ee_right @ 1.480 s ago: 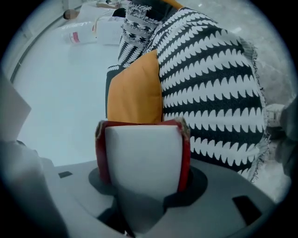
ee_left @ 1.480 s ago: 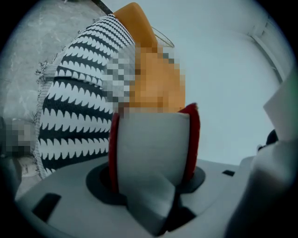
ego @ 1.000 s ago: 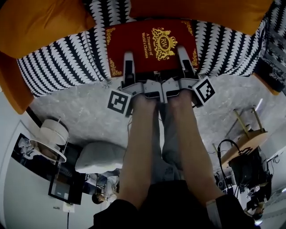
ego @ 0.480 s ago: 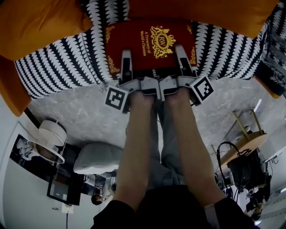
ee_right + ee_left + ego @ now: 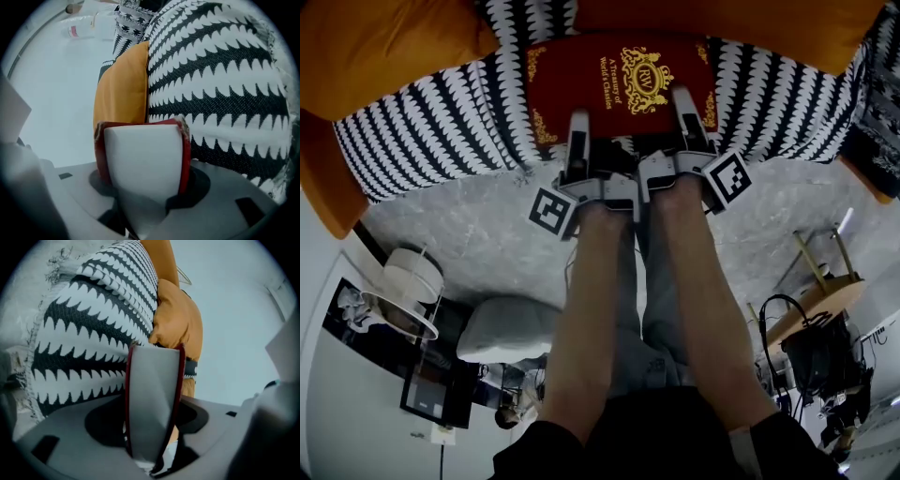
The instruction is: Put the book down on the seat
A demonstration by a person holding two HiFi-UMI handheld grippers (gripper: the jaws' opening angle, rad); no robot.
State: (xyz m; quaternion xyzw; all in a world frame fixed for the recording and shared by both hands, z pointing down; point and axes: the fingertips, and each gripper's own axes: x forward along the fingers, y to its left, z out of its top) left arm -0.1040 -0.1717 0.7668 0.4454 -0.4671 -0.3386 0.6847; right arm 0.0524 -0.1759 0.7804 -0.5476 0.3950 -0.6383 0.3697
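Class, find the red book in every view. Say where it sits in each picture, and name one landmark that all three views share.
Head view: red book at top centre, gold-printed cover up, with the black-and-white patterned seat behind it.
Left gripper view: lower centre, seen edge-on, pale pages between red covers.
Right gripper view: lower centre, again edge-on.
Shared landmark: the patterned seat, at left in the left gripper view and at right in the right gripper view.

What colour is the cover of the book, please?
Dark red with gold ornament and lettering; the head view shows the book best.
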